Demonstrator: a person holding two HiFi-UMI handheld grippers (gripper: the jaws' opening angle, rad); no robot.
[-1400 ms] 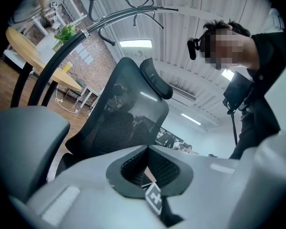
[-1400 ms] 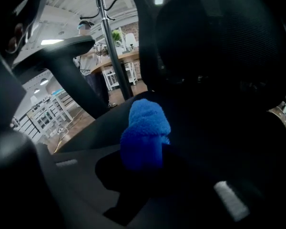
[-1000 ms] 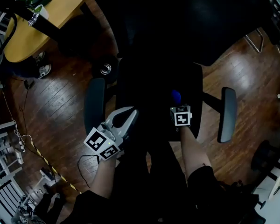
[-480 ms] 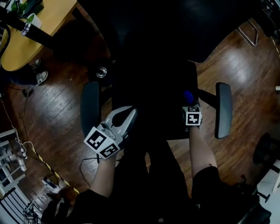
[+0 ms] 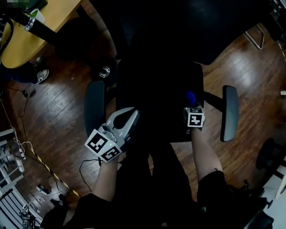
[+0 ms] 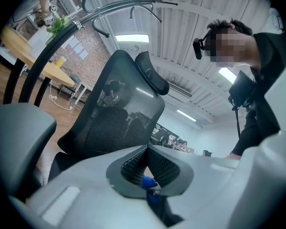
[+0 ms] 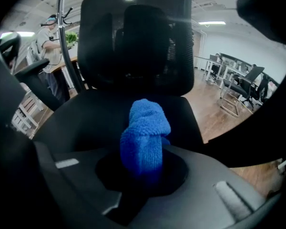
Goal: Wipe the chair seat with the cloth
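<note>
The black chair seat [image 5: 157, 94] fills the middle of the head view, with a grey armrest on each side. A blue cloth [image 5: 190, 98] is bunched in my right gripper [image 5: 192, 105], which is shut on it near the seat's right edge. In the right gripper view the cloth [image 7: 145, 137] stands up between the jaws, over the seat [image 7: 86, 123] and facing the mesh backrest [image 7: 138, 42]. My left gripper [image 5: 132, 114] hovers at the seat's front left, shut with nothing in it. The left gripper [image 6: 147, 151] looks up past the backrest [image 6: 119, 104].
The left armrest [image 5: 94, 106] and right armrest [image 5: 229, 112] flank the seat. A wooden table [image 5: 43, 18] stands at the back left, and a cable [image 5: 86, 168] lies on the wood floor. A metal frame [image 5: 258, 38] is at the back right. The person's legs are below the seat front.
My right gripper carried the cloth rightwards across the seat towards its right edge, then stayed about there. The left gripper has hardly moved.
</note>
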